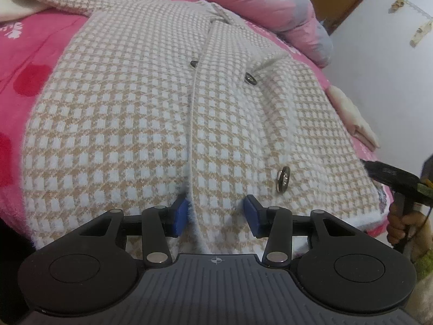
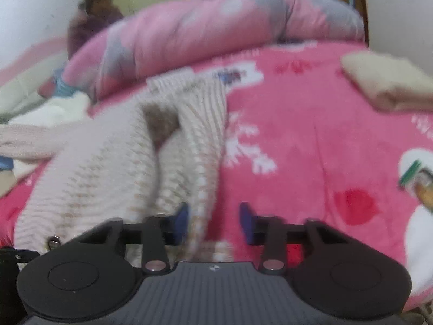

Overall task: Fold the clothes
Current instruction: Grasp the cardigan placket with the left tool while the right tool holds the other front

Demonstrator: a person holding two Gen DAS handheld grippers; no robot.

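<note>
Houndstooth cardigan [image 1: 151,113] lies spread front-up on the pink fleece blanket [image 1: 32,62], beige-and-white check, front placket running down the middle; three metal buttons [image 1: 282,180] show right of the placket, the nearest one close to the hem; one sleeve runs off toward the upper left. Left gripper [image 1: 215,215] sits at the near hem, blue pads [image 1: 180,215] apart, hem and placket edge lying between them; pads don't visibly press the knit — reads as released, nothing grasped. Right gripper [image 2: 213,223]: own view is motion-blurred, but its blue pads stand clearly apart over the cardigan's right edge, knit passing by the left-hand pad; no clamp visible — released as far as the frame shows. In the left wrist view the other gripper's black tip [image 1: 384,173] pokes in at the cardigan's right hem corner, with the hand [image 1: 403,222] holding it below. Rolled pink-and-grey quilt [image 2: 216,29] lies along the far side of the bed; a folded beige garment [image 2: 389,84] sits on the blanket at far right, well apart from the cardigan; white fabric [image 2: 51,111] bunched at the left beyond the sleeve; a blurred person [image 2: 92,16] sits behind the quilt.
</note>
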